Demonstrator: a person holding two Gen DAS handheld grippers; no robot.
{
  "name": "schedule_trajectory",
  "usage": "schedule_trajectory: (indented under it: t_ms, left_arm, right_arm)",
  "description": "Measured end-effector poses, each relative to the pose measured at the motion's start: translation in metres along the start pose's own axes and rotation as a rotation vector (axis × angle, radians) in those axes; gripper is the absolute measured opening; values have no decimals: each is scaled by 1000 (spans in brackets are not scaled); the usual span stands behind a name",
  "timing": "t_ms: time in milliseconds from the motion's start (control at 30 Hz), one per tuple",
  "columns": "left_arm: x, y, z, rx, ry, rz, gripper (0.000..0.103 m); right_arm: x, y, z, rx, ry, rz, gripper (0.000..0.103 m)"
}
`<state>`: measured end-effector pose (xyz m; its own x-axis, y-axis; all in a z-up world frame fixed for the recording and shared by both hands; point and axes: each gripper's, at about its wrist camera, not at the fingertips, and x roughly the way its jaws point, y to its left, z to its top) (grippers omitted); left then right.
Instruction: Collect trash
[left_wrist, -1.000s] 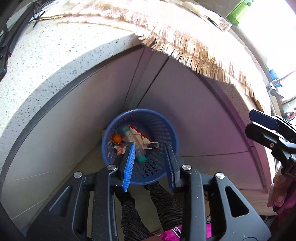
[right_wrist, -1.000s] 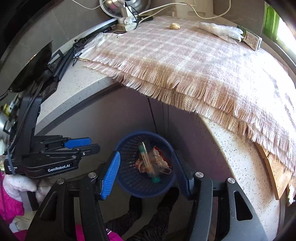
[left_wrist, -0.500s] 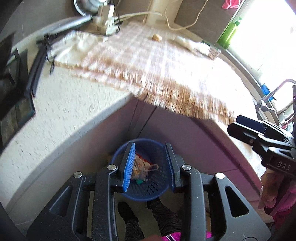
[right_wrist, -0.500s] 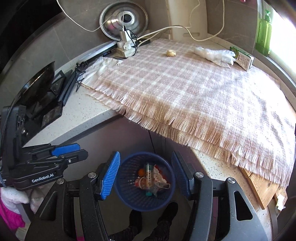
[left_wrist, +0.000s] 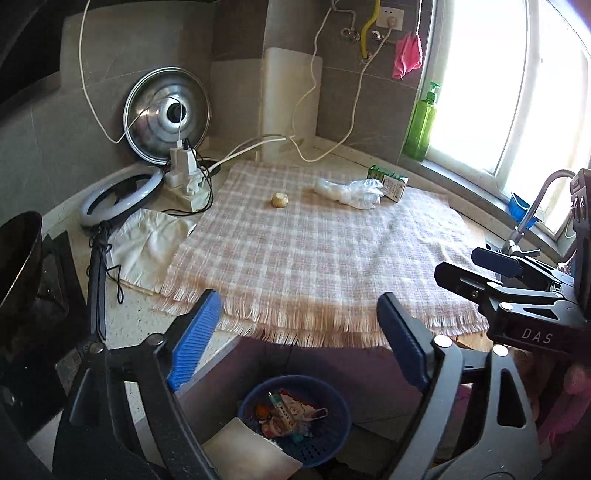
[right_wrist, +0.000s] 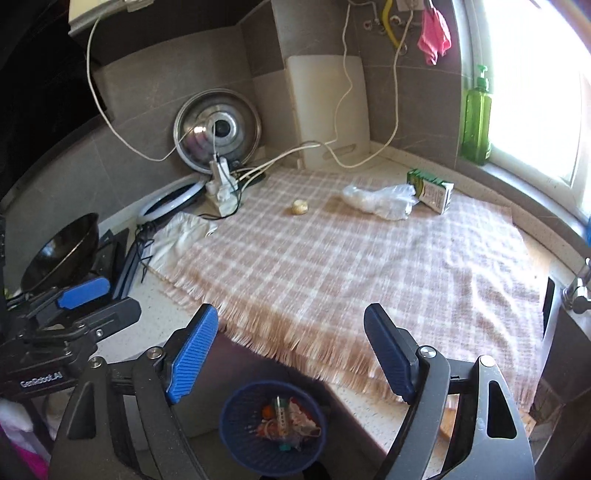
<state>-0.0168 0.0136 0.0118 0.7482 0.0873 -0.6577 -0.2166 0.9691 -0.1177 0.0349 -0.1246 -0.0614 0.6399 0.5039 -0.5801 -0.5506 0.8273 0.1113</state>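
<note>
The left gripper (left_wrist: 299, 343) has its jaws opening, wide apart, nothing between them. The right gripper (right_wrist: 291, 350) is likewise opening and empty. Both hang over the near edge of the desk (right_wrist: 122, 328).

Below that edge, on the floor, stands a blue basket (right_wrist: 236, 443) with wrappers and other trash (right_wrist: 284, 421) inside. A checked cloth (right_wrist: 351, 266) with a fringed edge covers the desk. At its far side lie a small yellowish lump (right_wrist: 299, 207), a crumpled plastic bag (right_wrist: 380, 201) and, touching the bag, a green and white carton (right_wrist: 432, 190). A green bottle (right_wrist: 477, 118) stands by the window.
</note>
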Motion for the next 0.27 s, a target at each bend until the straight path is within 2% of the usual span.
schedule_trajectory:
  t_ms: [133, 267]
  left_arm:
    - [4, -16, 16, -21, -19, -39, 95]
    - [14, -27, 27, -23, -52, -34, 95]
  right_arm:
    - [2, -21, 12, 34, -10, -3, 81]
    - [6, -36, 18, 20, -17, -17, 81]
